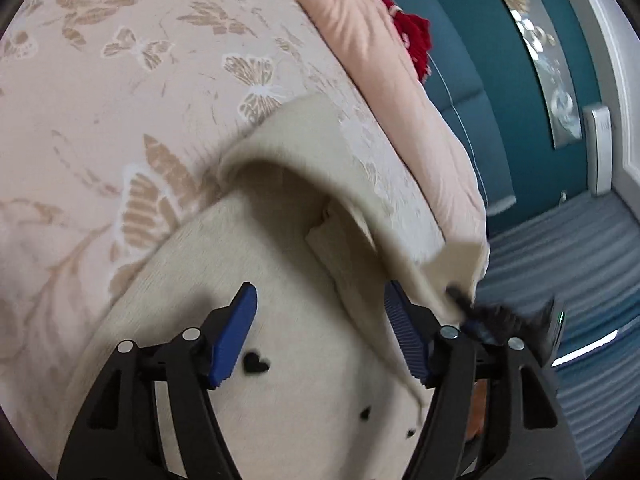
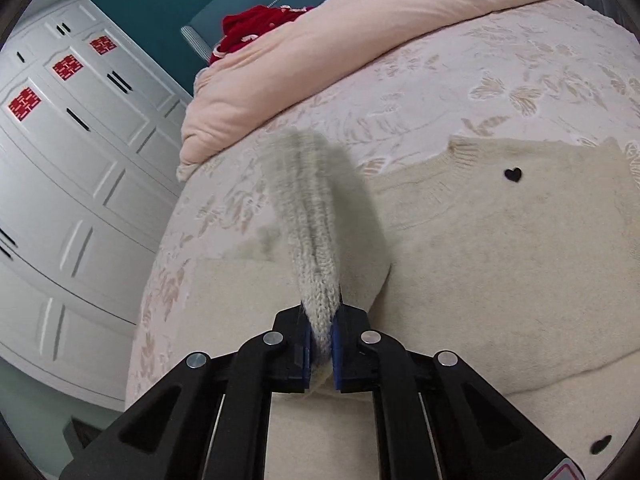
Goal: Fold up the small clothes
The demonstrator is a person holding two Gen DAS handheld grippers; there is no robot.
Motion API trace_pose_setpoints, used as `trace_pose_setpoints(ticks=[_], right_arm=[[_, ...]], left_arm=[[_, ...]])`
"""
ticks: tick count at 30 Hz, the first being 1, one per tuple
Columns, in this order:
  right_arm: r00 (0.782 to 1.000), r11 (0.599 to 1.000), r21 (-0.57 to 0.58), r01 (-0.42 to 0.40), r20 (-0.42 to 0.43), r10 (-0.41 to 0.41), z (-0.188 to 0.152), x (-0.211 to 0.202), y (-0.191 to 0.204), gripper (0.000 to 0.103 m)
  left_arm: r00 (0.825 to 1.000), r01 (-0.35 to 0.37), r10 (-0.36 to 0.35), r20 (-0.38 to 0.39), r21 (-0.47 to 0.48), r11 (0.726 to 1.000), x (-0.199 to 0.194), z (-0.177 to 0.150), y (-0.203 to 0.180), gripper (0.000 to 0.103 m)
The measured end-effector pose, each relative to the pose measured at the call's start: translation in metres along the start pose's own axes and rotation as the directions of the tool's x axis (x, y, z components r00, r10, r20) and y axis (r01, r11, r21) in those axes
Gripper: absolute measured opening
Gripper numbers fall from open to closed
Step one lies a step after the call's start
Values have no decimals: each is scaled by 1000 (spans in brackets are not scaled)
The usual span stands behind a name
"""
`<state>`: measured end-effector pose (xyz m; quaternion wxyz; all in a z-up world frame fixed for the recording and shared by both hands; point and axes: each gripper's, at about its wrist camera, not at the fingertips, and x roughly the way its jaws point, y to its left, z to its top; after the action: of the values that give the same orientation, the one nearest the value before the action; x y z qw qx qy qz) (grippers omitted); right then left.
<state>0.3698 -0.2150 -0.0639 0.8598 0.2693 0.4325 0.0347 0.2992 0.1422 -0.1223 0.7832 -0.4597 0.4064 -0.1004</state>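
2 hand-held grippers are over the bed [image 2: 440, 80], where your cream sweater [image 2: 500, 260] lies spread on the floral cover (small black hearts dot the knit). Your right hand-held gripper [image 2: 320, 344] is clamped tight on a ribbed sleeve [image 2: 316, 208], lifted clear of the sweater body and blurred. Your left hand-held gripper [image 1: 320, 336] is spread wide above the sweater body, holding nothing; its blue pads [image 1: 234, 340] frame a raised fold of knit.
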Motion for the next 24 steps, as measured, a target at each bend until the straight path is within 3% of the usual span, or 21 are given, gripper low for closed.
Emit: trace_pose_setpoints(ticks=[2, 4, 6, 8, 10, 12, 14, 15, 17, 18, 19, 20, 24], right_arm=[[1000, 1000, -9, -3, -14, 3, -2, 2, -5, 7], [1000, 1000, -27, -2, -24, 1, -4, 5, -5, 7], [999, 1000, -28, 1, -36, -2, -4, 8, -8, 7], [999, 999, -45, 7, -31, -8, -2, 6, -9, 6], [997, 997, -65, -36, 68, 41, 10, -19, -6, 6], [966, 986, -71, -152, 203, 164, 21, -60, -10, 5], [943, 987, -83, -138, 293, 156, 17, -83, -28, 5], [956, 995, -67, -70, 280, 86, 10, -74, -45, 5], [989, 997, 27, 73, 124, -76, -7, -30, -97, 5], [992, 989, 87, 120, 32, -123, -19, -9, -123, 5], [995, 988, 121, 96, 11, -98, -29, -2, -139, 4], [997, 989, 136, 50, 56, -58, -34, -9, -144, 5], [996, 986, 165, 18, 82, -32, -26, -19, -138, 18]], left_arm=[[999, -33, 33, 3, -89, 995, 20, 21, -1, 64], [998, -43, 38, -41, -127, 991, 42, 33, 0, 62], [995, -87, 73, -73, -207, 975, 58, 41, 7, 52], [992, -118, 106, -65, -248, 962, 62, 45, 15, 6], [993, -115, 117, -7, -234, 965, 53, 50, 14, 6], [993, -107, 113, 36, -142, 984, 46, 52, -1, 6], [992, -119, 119, 33, -16, 993, 48, 42, -19, 7], [989, -145, 144, 22, 25, 989, 56, 36, -23, 7], [979, -204, 206, -15, 57, 977, 75, 22, -21, 8], [972, -230, 232, -34, 53, 972, 82, 13, -15, 8], [973, -228, 230, -35, 38, 973, 85, 7, -9, 9], [977, -214, 215, -14, 31, 976, 82, 3, -6, 10], [983, -181, 181, 27, 4, 983, 63, 2, 1, 14]])
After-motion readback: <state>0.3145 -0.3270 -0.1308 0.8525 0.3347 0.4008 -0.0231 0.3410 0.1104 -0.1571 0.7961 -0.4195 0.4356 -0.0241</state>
